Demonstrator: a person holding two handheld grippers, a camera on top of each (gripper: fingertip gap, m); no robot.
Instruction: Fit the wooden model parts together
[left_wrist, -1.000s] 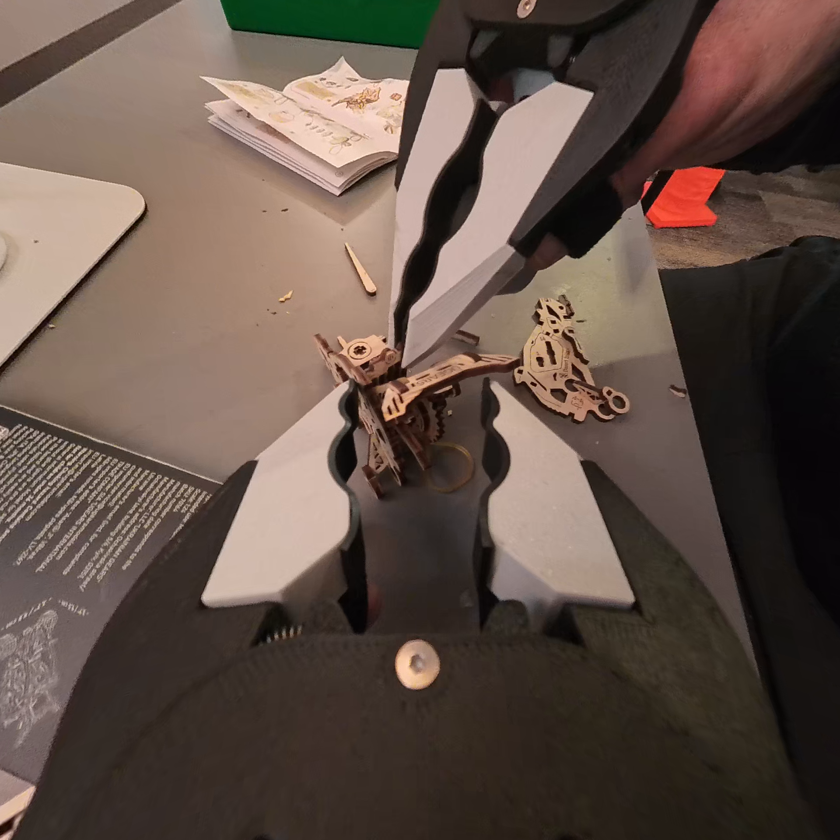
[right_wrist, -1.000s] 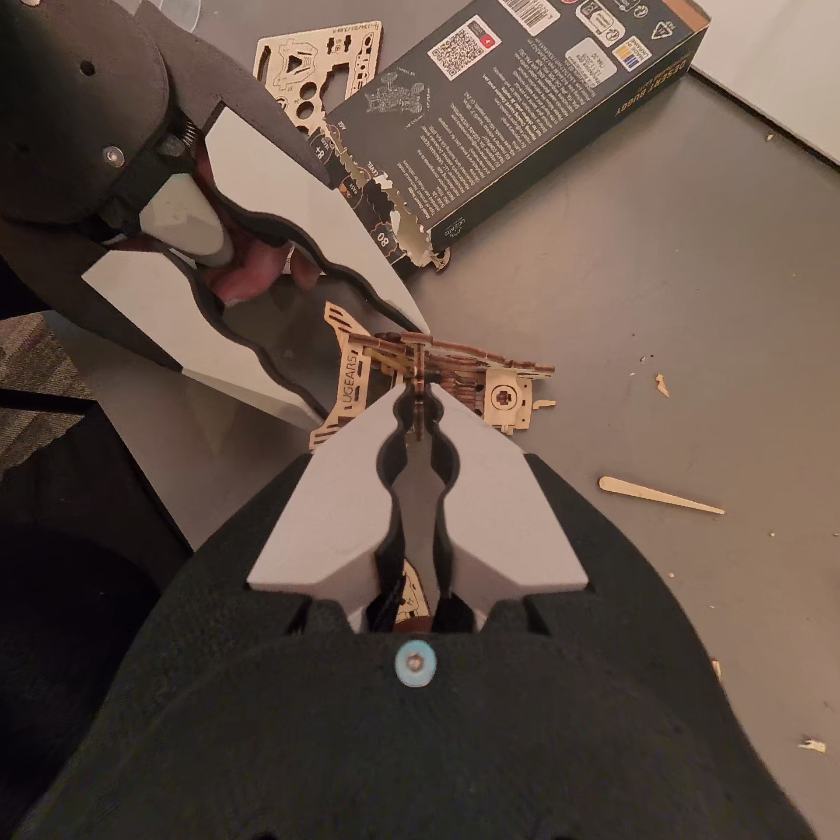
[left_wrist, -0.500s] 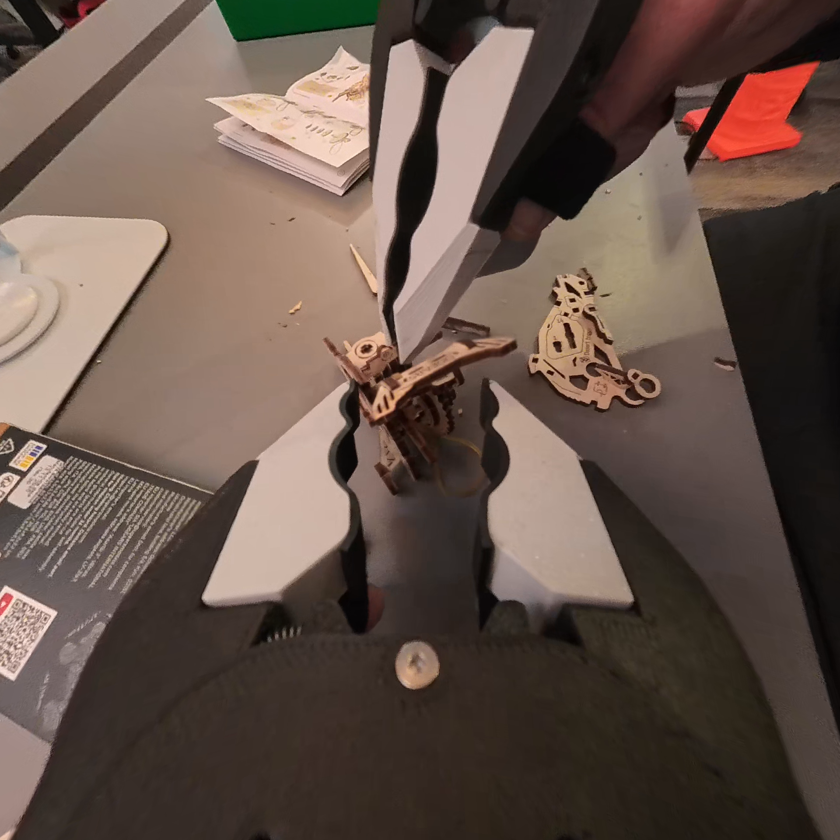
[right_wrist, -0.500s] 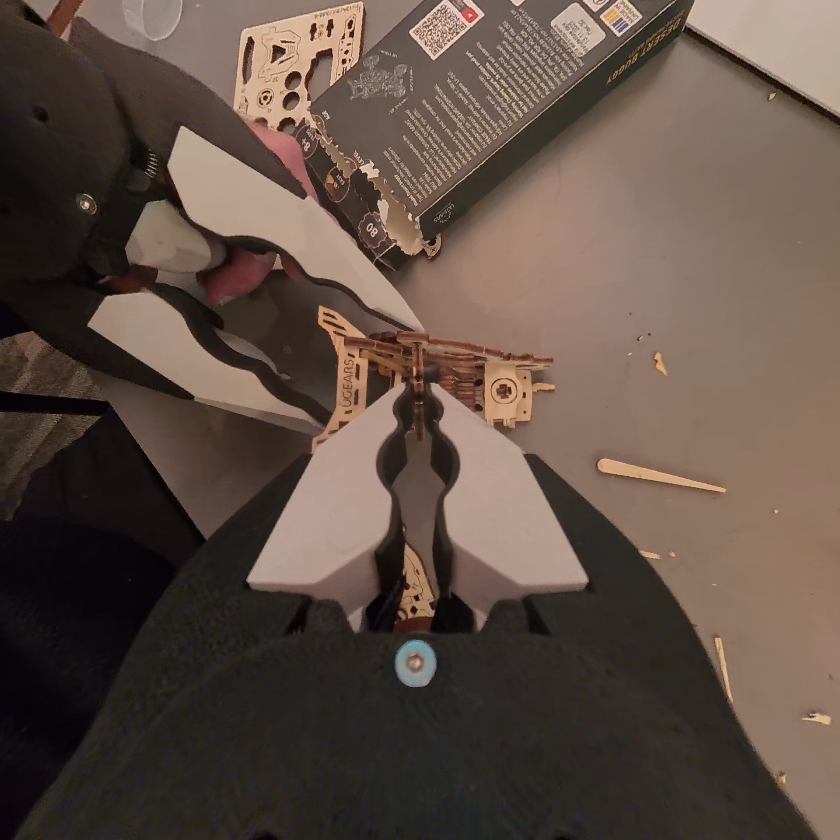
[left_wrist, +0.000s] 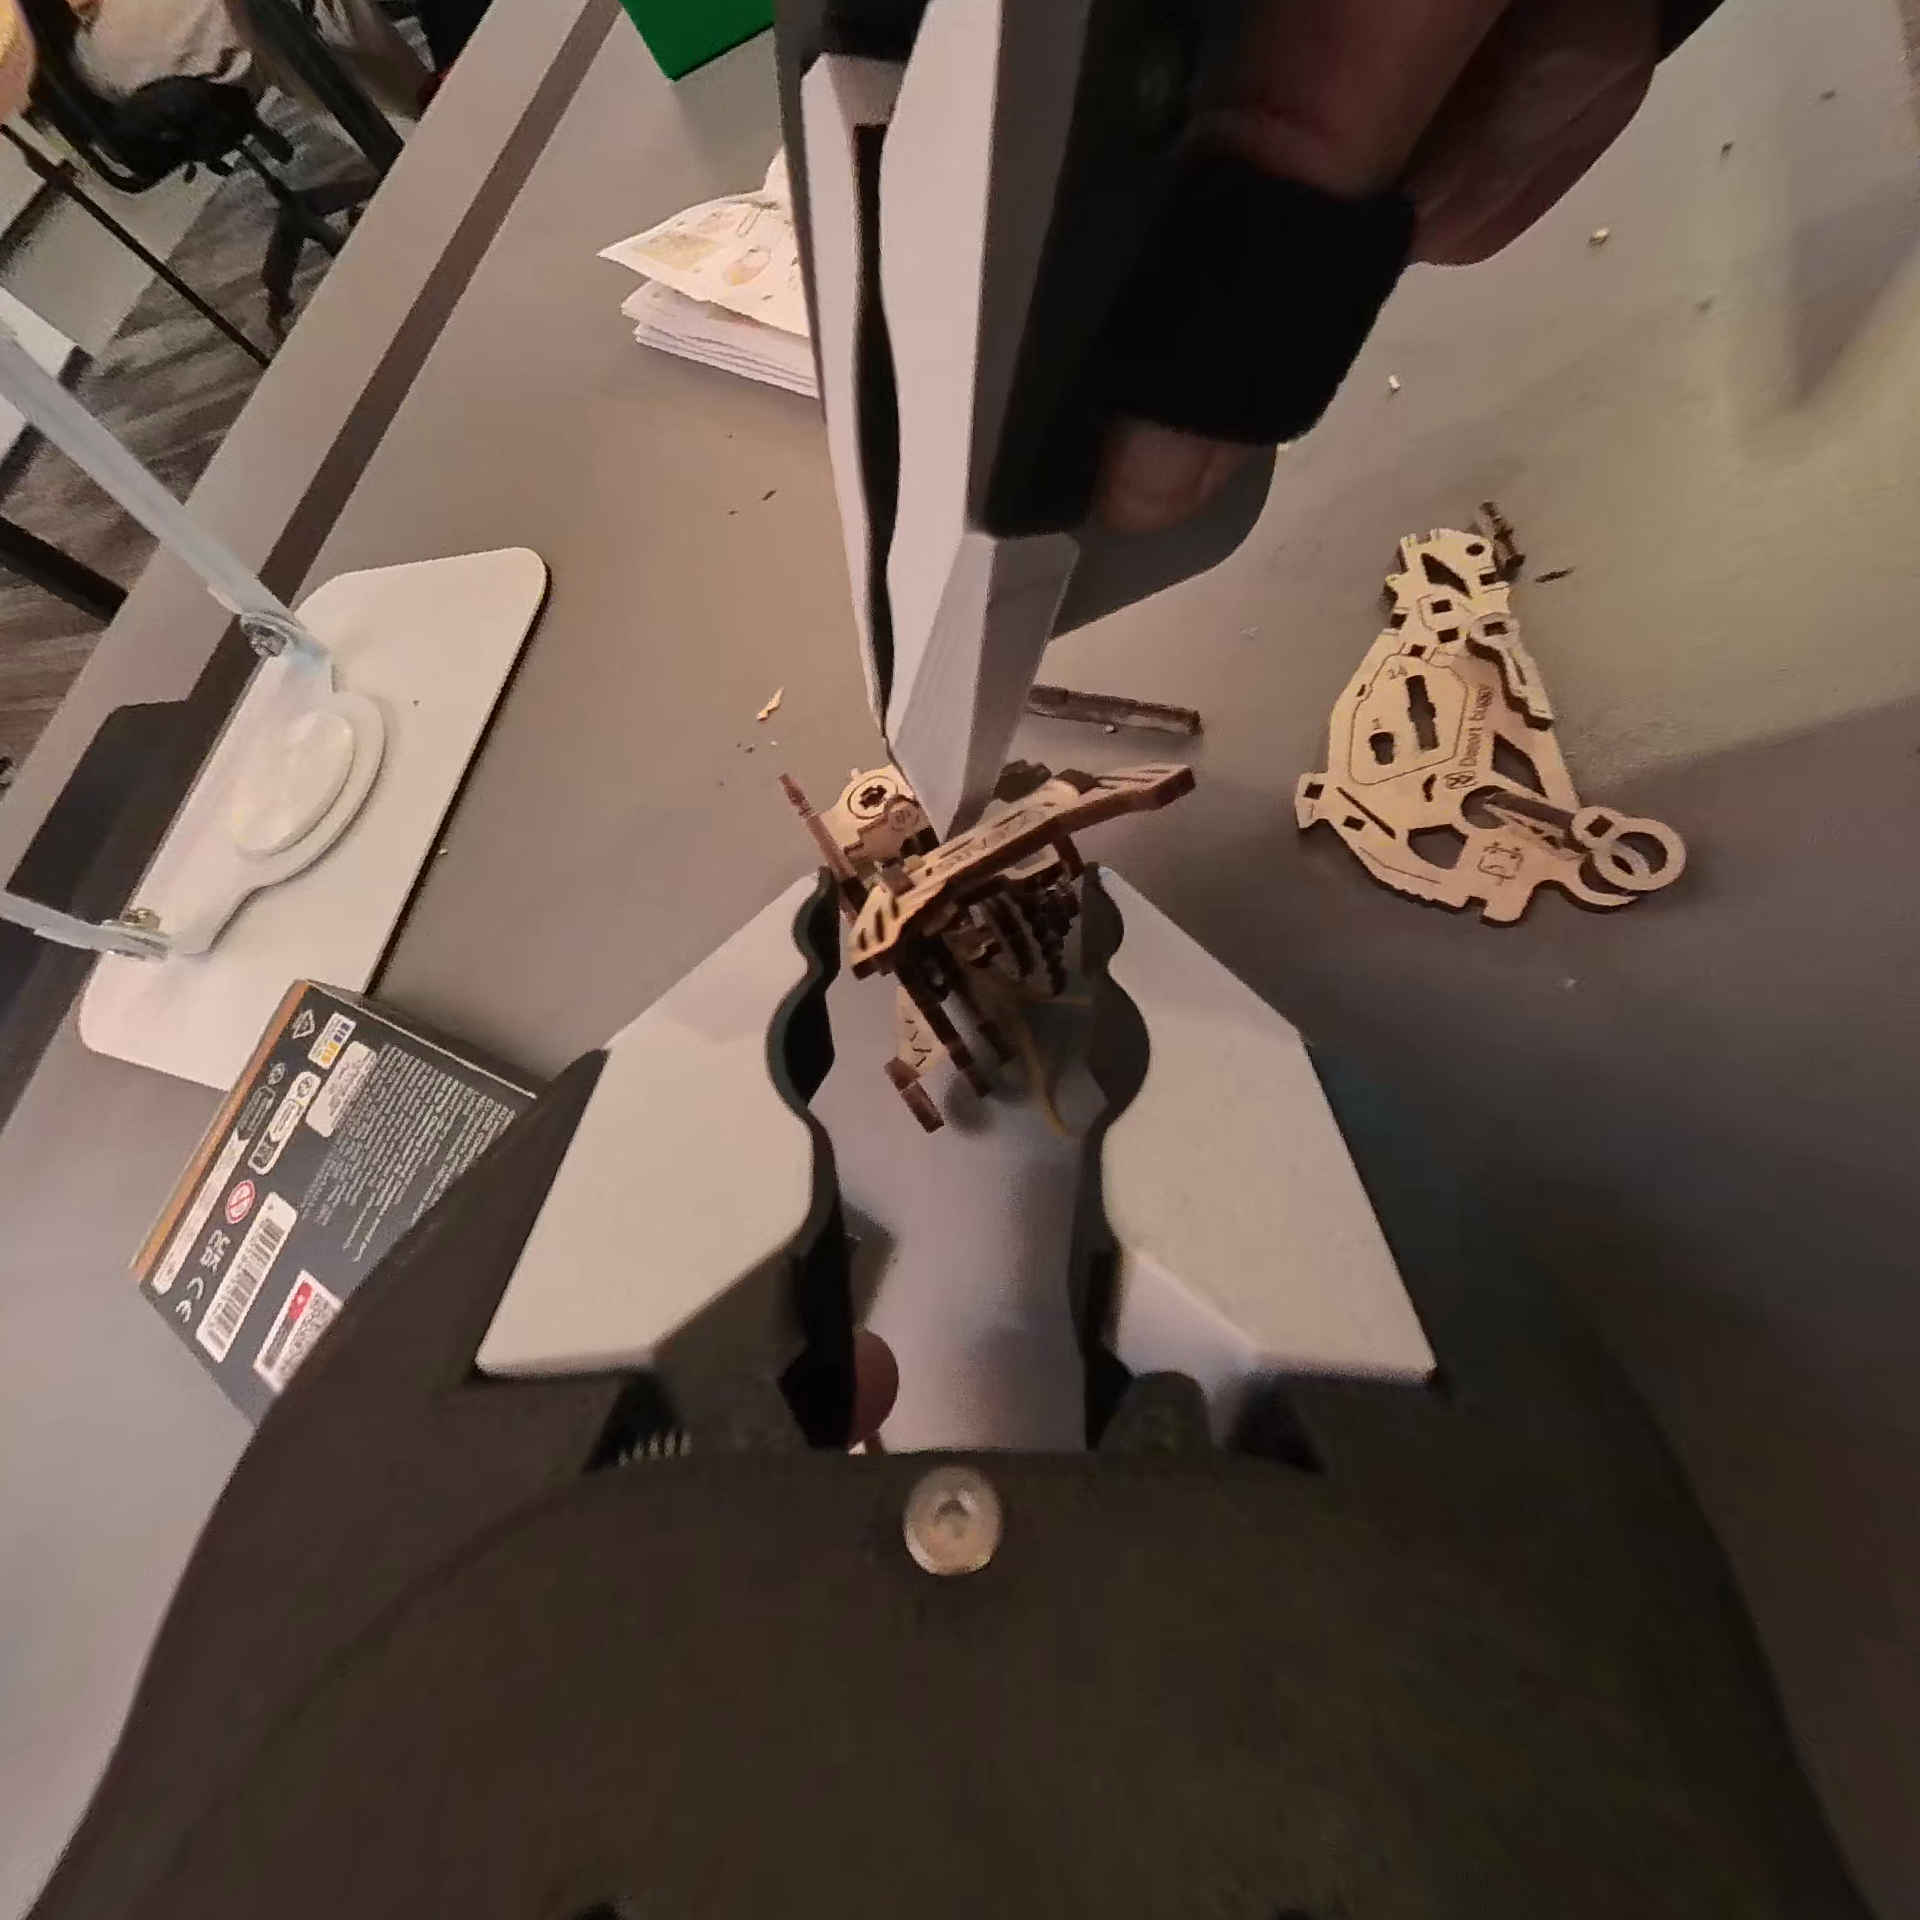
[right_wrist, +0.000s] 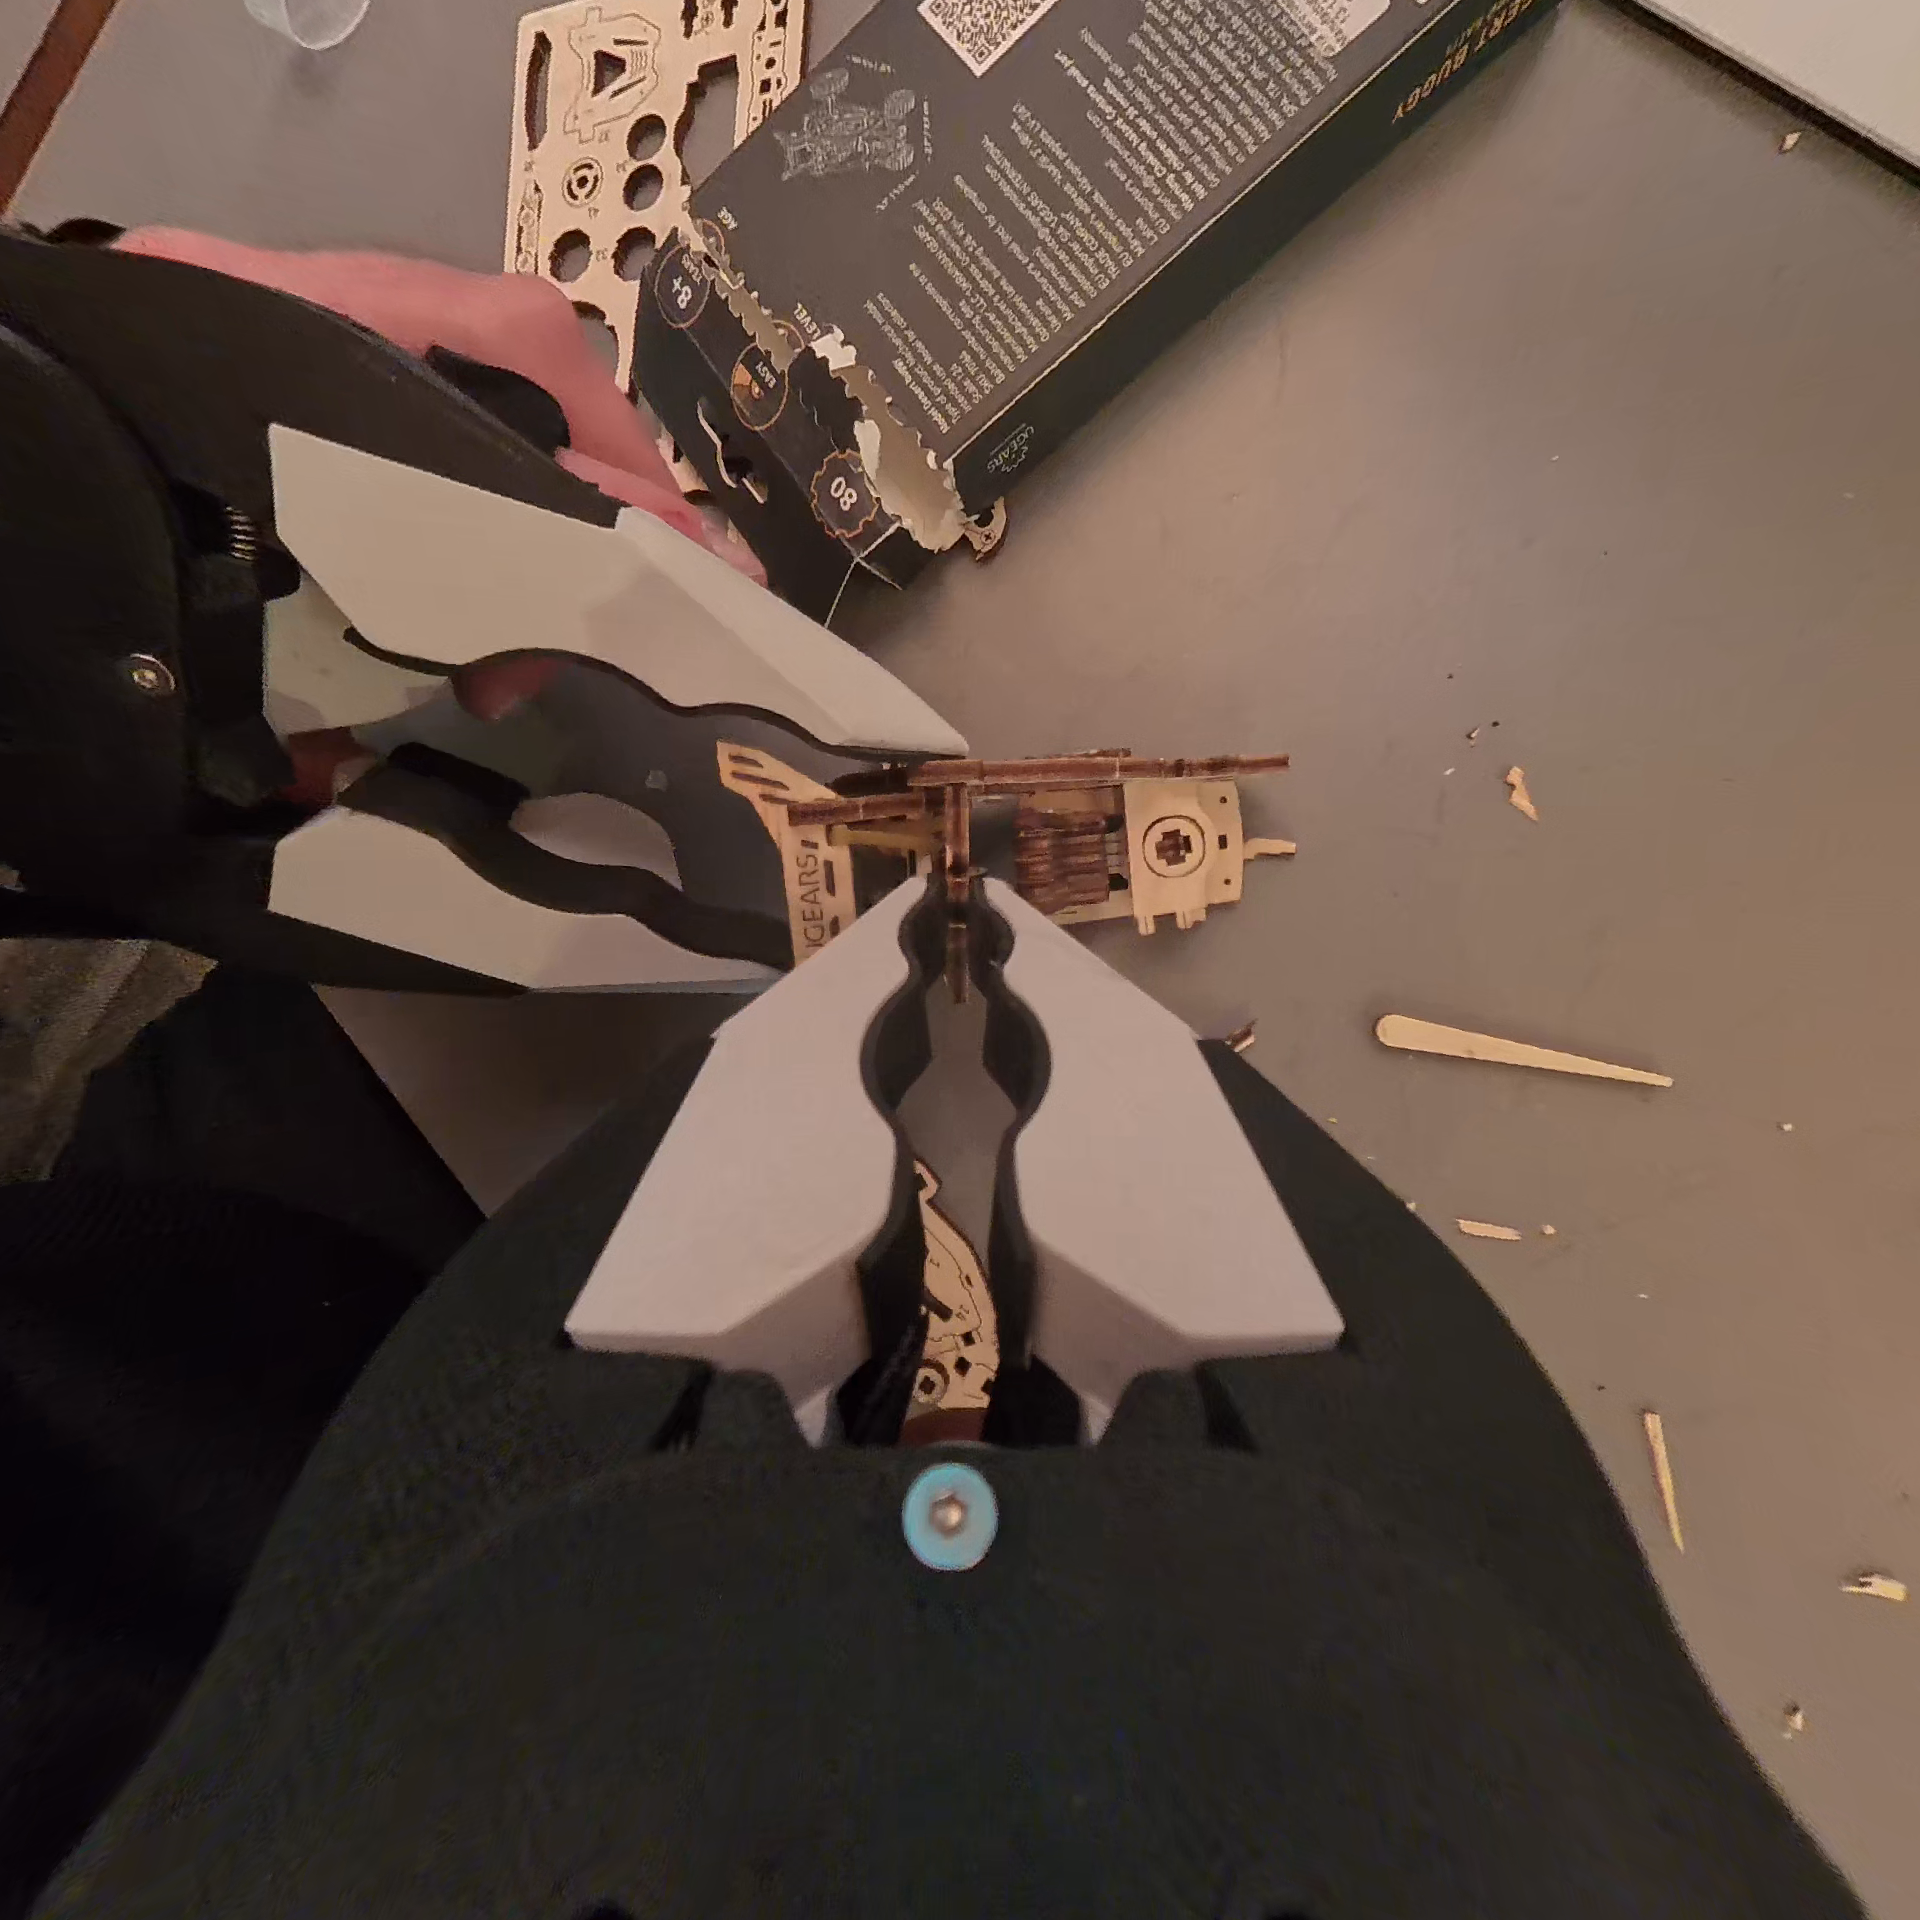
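Observation:
The partly built wooden model (left_wrist: 966, 904) is held above the grey table (left_wrist: 623, 582). My right gripper (right_wrist: 956, 899) is shut on a thin upright wooden piece of the model (right_wrist: 1049, 831). In the left wrist view it comes down from above, with its tips (left_wrist: 930, 779) on the model's top. My left gripper (left_wrist: 961, 894) is open, and the model's geared end sits between its fingertips. In the right wrist view the left gripper (right_wrist: 873, 847) comes in from the left and straddles the model's left end. I cannot tell whether its tips touch the model.
A flat wooden cut-out part (left_wrist: 1455, 769) lies on the table at the right. A dark kit box (right_wrist: 1039, 208) (left_wrist: 312, 1174), a punched wooden sheet (right_wrist: 644, 135), a booklet (left_wrist: 717, 291), a white stand base (left_wrist: 312, 727), a wood sliver (right_wrist: 1507, 1049) and scattered chips surround the work area. The grippers are tip to tip, or close to it. The wood sliver (right_wrist: 1507, 1049) lies around 11 centimeters away from my right fingertips.
The left gripper has swung flatter and closed in, so the model now sits deeper between its open fingers. The right gripper has kept its grip and the model looks lifted a little.

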